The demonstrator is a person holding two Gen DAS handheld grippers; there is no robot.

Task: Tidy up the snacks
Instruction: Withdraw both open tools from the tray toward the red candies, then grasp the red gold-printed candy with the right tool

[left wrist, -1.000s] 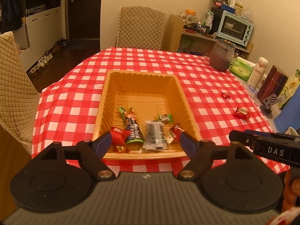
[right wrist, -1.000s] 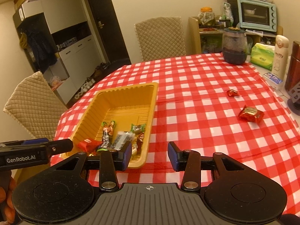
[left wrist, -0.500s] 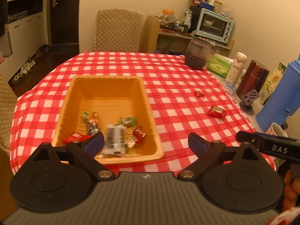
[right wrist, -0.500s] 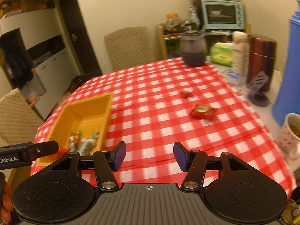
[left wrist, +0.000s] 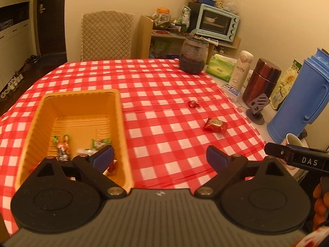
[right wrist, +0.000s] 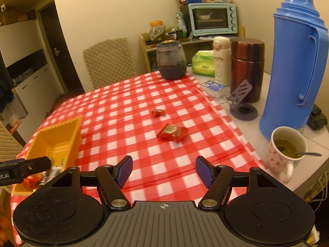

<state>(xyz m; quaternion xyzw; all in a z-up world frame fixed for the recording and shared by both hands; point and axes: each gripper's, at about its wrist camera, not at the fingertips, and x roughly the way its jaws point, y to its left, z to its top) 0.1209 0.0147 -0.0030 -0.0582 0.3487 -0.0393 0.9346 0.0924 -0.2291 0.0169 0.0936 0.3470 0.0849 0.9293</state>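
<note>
A yellow plastic tray (left wrist: 121,123) (right wrist: 70,135) with several wrapped snacks in its near end sits on the red-checked tablecloth. Two red snacks lie loose on the cloth to its right: a larger red packet (left wrist: 215,124) (right wrist: 172,132) and a small red candy (left wrist: 193,104) (right wrist: 158,113) beyond it. My left gripper (left wrist: 159,157) hangs open and empty over the tray's right rim and the cloth. My right gripper (right wrist: 163,169) is empty, its jaws opening, above the cloth short of the red packet.
Along the table's right edge stand a blue thermos jug (right wrist: 296,61), a mug of tea with a spoon (right wrist: 285,152), a dark red flask (right wrist: 246,68), a white bottle (right wrist: 221,59), a phone stand (right wrist: 242,98) and a dark jar (right wrist: 171,61). A quilted chair (left wrist: 107,35) stands at the far side.
Both views have swung right, away from the tray toward the loose red snacks. The left jaws spread wider, and the right jaws have gone from narrow to well apart.
</note>
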